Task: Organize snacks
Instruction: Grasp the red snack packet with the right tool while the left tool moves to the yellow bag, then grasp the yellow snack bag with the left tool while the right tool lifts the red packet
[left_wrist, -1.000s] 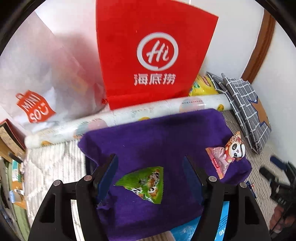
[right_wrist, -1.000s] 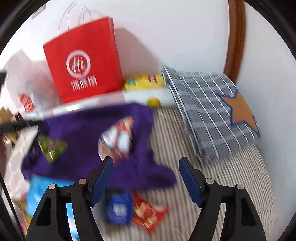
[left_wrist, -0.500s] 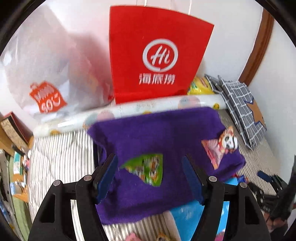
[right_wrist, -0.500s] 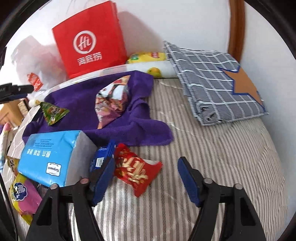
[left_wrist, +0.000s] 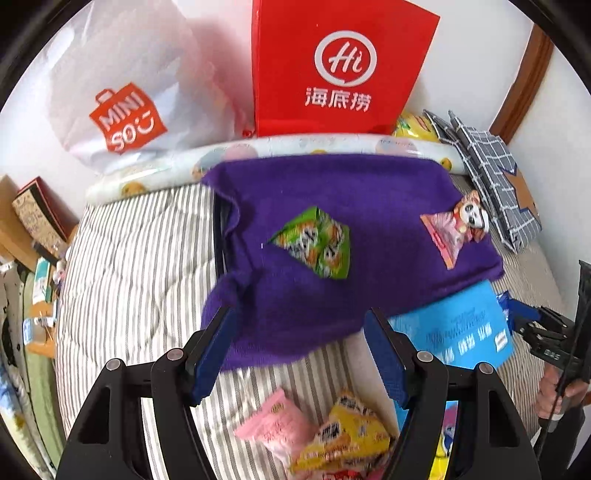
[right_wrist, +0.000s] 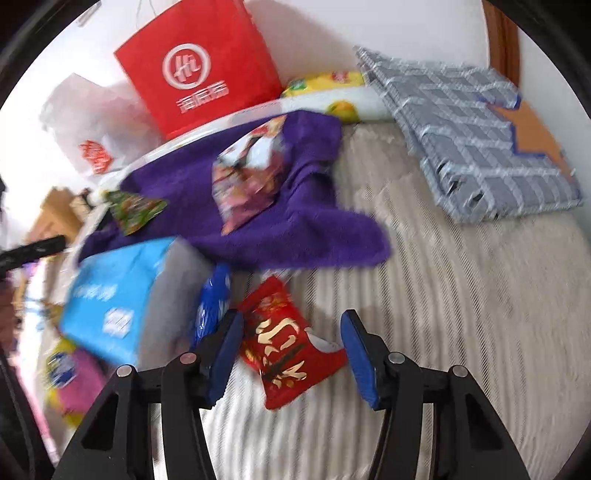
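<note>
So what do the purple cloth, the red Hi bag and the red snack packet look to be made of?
Purple cloth: soft, matte napped fabric, probably fleece or terry; it drapes and rumples with fuzzy edges.
Red Hi bag: stiff, matte, with sharp creases; likely paper, possibly non-woven.
Red snack packet: thin glossy film, plastic or foil laminate, judging by crinkles and highlights.

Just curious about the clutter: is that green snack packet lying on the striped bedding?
No, the green snack packet lies on the purple cloth, well inside its edges, not on the striped bedding.
</note>
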